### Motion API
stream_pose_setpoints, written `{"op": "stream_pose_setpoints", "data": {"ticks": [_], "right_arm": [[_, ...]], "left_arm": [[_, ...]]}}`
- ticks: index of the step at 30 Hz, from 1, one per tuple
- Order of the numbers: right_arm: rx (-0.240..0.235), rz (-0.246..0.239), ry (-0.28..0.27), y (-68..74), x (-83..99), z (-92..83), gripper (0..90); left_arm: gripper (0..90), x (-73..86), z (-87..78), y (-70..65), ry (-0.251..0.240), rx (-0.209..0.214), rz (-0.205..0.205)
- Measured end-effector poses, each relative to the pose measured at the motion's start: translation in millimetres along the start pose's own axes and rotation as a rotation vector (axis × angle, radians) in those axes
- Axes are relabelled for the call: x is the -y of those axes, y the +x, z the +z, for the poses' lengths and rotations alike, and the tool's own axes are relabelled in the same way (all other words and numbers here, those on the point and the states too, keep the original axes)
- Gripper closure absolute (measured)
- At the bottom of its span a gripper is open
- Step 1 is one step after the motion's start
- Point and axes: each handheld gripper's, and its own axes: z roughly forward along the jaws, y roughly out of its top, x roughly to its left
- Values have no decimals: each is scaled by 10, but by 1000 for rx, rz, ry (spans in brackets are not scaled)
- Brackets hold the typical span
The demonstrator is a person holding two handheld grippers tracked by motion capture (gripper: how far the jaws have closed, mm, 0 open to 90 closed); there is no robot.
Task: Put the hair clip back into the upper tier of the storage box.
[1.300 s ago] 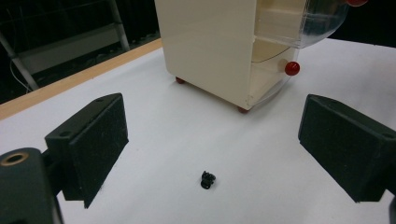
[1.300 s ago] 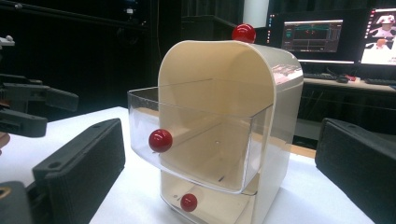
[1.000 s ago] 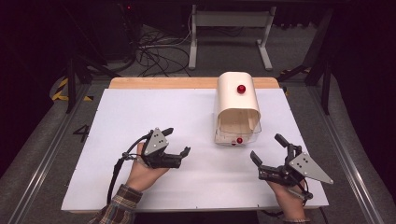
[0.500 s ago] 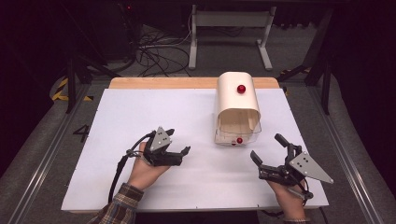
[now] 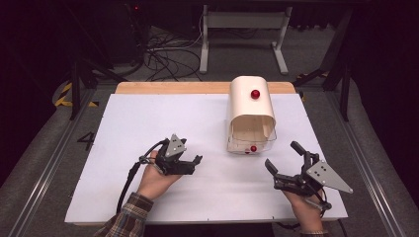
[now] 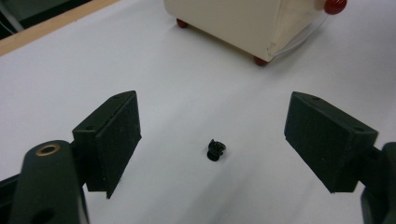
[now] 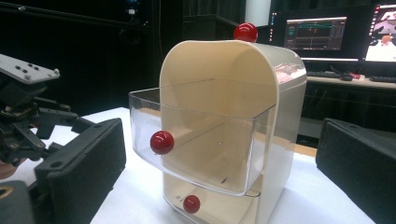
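Overhead light falls brightly on the white-covered desk (image 5: pixel 148 123), while the floor beyond, toward 12 o'clock, sinks into darkness. Shadows are short and soft. The cream plastic drawer cabinet (image 7: pixel 280 93) shows mild glare at 2 o'clock. Near black jaws blur softly; lit monitors (image 7: pixel 320 32) glow behind.

I have my left gripper (image 5: pixel 190 165) low over the near left of the table, my hand (image 5: pixel 155 178) under it, palm up, the plaid sleeve (image 5: pixel 129 217) coming in from the near edge. Its jaws point right and have just been closing a little; they stand apart with nothing pressed between the pads (image 6: pixel 116 135). My right gripper (image 5: pixel 286 163) sits at the near right, my hand (image 5: pixel 306 210) behind it, jaws spread wide and aimed far-left, its grey plate (image 5: pixel 327 176) facing up.
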Motion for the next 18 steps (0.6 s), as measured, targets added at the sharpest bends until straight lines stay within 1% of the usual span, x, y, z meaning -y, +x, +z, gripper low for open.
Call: {"op": "stream_pose_setpoints", "data": {"ticks": [1,6,7,11,13,14,18], "right_arm": [[0,4,0,-5,0,-2,26],[-3,4,0,-7,-2,-3,26],[-4,6,0,-8,-1,-1,26],[-4,6,3,-7,-1,-2,26],[-3,7,2,-9,-1,-3,26],[-3,7,2,-9,-1,-3,26],[-5,7,4,-6,0,-2,26]], "left_arm": [[206,5,28,-3,15,1,-1],[216,7,60,-8,35,-7,-8],[236,6,73,-8,41,-4,-5],[238,4,93,-15,54,-15,-3],[240,4,118,-9,74,-25,-8],[240,4,118,-9,74,-25,-8],[241,9,163,7,109,-20,-20]]}}
